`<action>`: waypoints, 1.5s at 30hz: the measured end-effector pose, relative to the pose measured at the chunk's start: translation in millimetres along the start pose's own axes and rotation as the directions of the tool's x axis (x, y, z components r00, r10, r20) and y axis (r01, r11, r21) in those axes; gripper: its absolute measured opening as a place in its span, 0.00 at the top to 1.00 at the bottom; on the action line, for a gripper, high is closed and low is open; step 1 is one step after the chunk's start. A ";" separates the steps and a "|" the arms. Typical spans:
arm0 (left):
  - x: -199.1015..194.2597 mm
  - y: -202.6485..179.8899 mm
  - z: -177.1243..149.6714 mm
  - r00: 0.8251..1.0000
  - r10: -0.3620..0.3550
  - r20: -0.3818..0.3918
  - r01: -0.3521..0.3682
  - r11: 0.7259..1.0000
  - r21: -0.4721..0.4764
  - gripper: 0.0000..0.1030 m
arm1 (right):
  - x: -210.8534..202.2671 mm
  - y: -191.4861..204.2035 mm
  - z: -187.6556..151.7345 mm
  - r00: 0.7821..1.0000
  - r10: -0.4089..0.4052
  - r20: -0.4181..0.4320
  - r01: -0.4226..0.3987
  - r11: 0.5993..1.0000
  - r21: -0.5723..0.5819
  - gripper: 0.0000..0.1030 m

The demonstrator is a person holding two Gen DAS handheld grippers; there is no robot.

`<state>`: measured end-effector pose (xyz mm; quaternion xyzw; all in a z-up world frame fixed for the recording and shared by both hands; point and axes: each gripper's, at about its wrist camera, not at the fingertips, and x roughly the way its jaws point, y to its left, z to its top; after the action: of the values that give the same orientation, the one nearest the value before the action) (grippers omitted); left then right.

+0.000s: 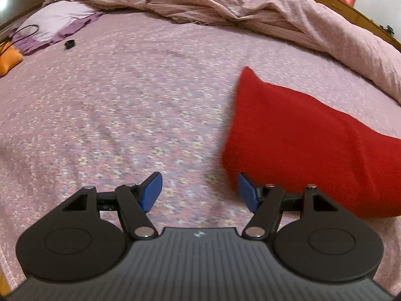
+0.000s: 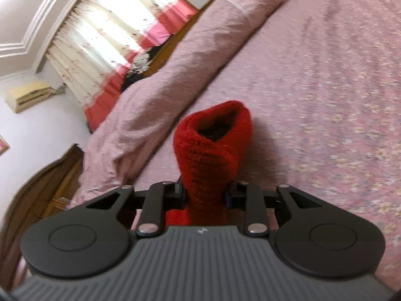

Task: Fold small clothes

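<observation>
Right gripper [image 2: 206, 197] fingers clamped on a bunched red knit garment [image 2: 213, 148], raised off the bed [image 2: 325, 100], its open end sticking up. Left gripper [image 1: 199, 192] fingers wide, nothing between them, over the floral sheet with the red cloth's edge just beside. Rumpled pink duvet [image 1: 225, 2] beyond; curtains [image 2: 105, 40] far back.

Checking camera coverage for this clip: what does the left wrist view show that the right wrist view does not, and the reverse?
Only the left wrist view: the open left gripper with nothing between its blue pads, a lilac pillow, an orange item and a small black object.
Only the right wrist view: the right gripper shut on the garment, curtains and an air conditioner.
Both: the red knit garment, the floral bedspread and the rumpled pink duvet.
</observation>
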<state>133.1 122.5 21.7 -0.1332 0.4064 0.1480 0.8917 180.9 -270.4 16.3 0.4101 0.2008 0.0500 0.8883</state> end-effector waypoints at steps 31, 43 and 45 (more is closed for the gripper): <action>11.8 46.3 10.0 1.000 -0.001 0.005 0.002 0.996 -0.088 0.30 | 66.7 138.4 -62.2 0.962 0.154 -0.226 -0.230 0.903 -0.364 0.76; 14.0 57.8 9.9 1.000 -0.008 0.002 0.009 0.993 -0.114 0.30 | 78.4 146.7 -87.1 0.948 0.131 -0.289 -0.258 0.847 -0.464 0.77; 13.9 60.3 10.8 1.000 -0.007 0.005 0.007 0.993 -0.118 0.30 | 77.8 157.9 -87.1 0.953 0.143 -0.269 -0.262 0.833 -0.486 0.77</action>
<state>126.8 184.0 10.8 -0.1866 0.3945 0.1689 0.8837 229.4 -84.9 59.1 0.1676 0.2328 0.2417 0.9270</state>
